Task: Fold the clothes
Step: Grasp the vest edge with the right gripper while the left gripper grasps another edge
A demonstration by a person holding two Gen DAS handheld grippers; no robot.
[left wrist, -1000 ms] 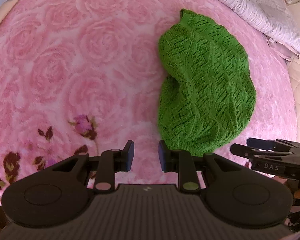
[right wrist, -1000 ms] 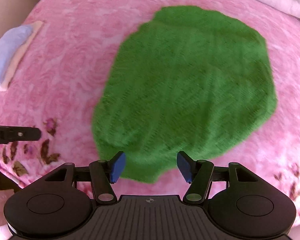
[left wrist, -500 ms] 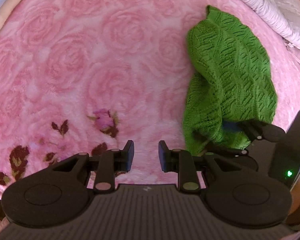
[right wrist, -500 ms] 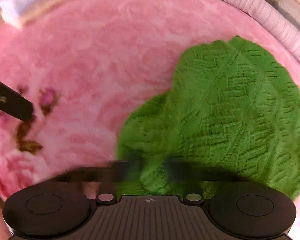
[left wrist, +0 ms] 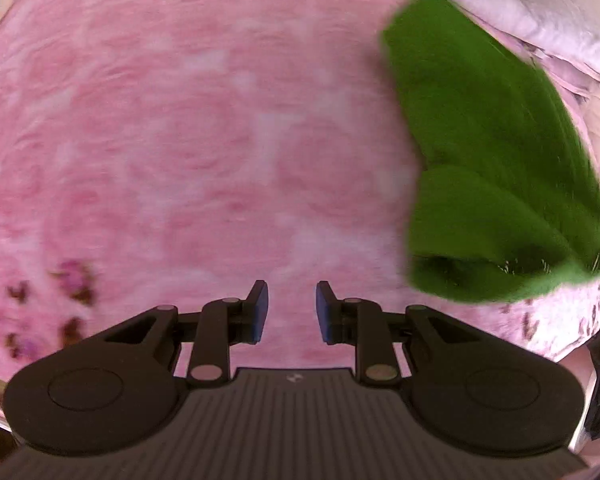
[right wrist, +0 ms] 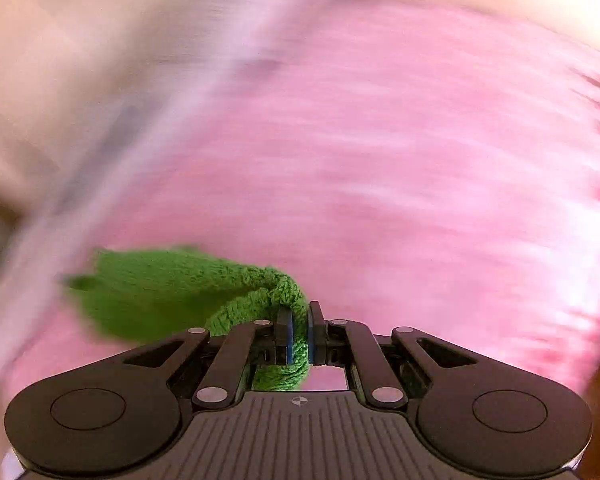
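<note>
Right view only: right gripper [right wrist: 299, 330], fingers pinching a green sweater [right wrist: 172, 292] edge. Left view: left gripper [left wrist: 291, 307], fingers spread, empty; sweater lies well right on the pink blanket [left wrist: 204, 128].

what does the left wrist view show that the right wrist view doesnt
Only the left wrist view shows the left hand-held gripper, jaws apart and empty, with pale folded bedding beyond the green knit garment.

Only the right wrist view shows the right hand-held gripper shut on a bunched edge of the garment, which trails off to its left.

Both show the garment and the pink blanket, blurred.
</note>
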